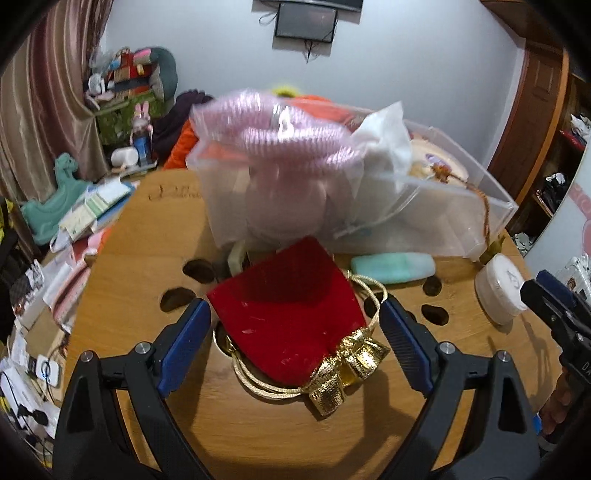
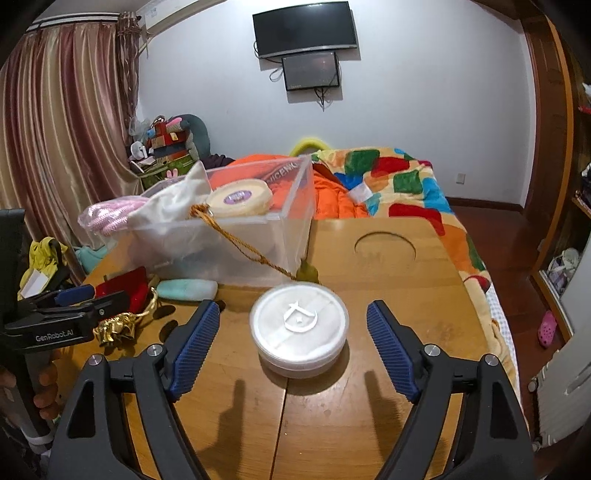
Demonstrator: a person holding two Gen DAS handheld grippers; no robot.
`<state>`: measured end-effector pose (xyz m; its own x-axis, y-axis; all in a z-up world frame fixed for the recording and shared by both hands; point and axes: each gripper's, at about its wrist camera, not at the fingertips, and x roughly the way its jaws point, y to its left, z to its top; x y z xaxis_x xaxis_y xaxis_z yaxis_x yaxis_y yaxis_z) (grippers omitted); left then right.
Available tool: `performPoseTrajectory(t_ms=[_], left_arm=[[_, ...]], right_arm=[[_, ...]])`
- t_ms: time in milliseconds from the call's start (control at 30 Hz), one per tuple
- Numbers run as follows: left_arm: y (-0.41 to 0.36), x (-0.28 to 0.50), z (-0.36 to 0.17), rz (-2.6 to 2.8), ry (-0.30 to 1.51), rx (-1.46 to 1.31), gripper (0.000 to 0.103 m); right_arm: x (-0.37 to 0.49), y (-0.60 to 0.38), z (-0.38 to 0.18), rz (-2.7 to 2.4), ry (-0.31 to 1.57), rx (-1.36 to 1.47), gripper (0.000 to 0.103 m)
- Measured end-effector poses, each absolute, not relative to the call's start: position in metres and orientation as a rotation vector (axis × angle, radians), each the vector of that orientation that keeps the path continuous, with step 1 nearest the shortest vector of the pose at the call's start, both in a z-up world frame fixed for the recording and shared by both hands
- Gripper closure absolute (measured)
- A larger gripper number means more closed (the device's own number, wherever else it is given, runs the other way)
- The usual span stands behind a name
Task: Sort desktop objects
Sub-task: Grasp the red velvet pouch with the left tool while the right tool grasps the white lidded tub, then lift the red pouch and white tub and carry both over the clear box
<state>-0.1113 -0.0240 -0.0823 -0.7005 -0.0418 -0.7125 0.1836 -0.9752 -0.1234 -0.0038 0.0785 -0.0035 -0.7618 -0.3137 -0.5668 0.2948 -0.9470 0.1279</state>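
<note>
Currently I am keeping both grippers apart: left gripper [image 1: 295, 332] is straddling the soft, light red pouch [image 1: 284, 314] mid-frame; right gripper [image 2: 293, 343] is flanking the rigid, smooth round container [image 2: 299, 326], best taken across its sidewall.

I'm in a home bedroom: ahead of my claw lies a bed [image 2: 406, 192], curtains [image 2: 66, 129] left, a wall-mounted television [image 2: 304, 29].

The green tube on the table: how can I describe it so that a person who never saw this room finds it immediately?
Find the clear plastic bin on the wooden table. Just in front of its wall lies the pale green tube on its side, between the red velvet pouch and the round white jar. It is the only mint-coloured, elongated item there.
</note>
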Motion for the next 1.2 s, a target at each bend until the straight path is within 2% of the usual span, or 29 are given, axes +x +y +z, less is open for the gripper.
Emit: performPoseTrajectory(t_ms=[100,300,600,667,733,800,867,1200], left_arm=[[-0.026,-0.116,-0.088,-2.758,0.312,1.189,0.010],[-0.022,-0.120,-0.090,-2.739,0.262,1.196,0.009],[-0.010,-0.128,-0.095,-2.691,0.157,1.217,0.009],[-0.010,-0.127,-0.096,-2.690,0.160,1.214,0.009],[-0.010,-0.127,-0.097,-2.684,0.160,1.206,0.009],[-0.009,-0.126,-0.097,-2.680,0.159,1.194,0.012],[-0.008,-0.122,-0.096,-2.691,0.154,1.173,0.023],[0.002,-0.113,-0.092,-2.748,0.118,1.132,0.055]], right_arm=[[-0.008,0.082,-0.011,-2.668,-0.069,0.906,0.023],[-0.016,0.080,-0.022,-2.623,-0.102,0.969,0.023],[-0.015,0.064,-0.028,-2.634,0.024,0.982,0.024],[-0.017,0.065,-0.029,-2.639,0.019,0.984,0.027],[-0.018,0.067,-0.030,-2.628,-0.012,0.994,0.034],[-0.020,0.071,-0.031,-2.618,-0.043,1.001,0.041],[-0.019,0.071,-0.030,-2.617,-0.047,0.996,0.041],[-0.010,0.074,-0.030,-2.625,-0.085,0.952,0.041]])
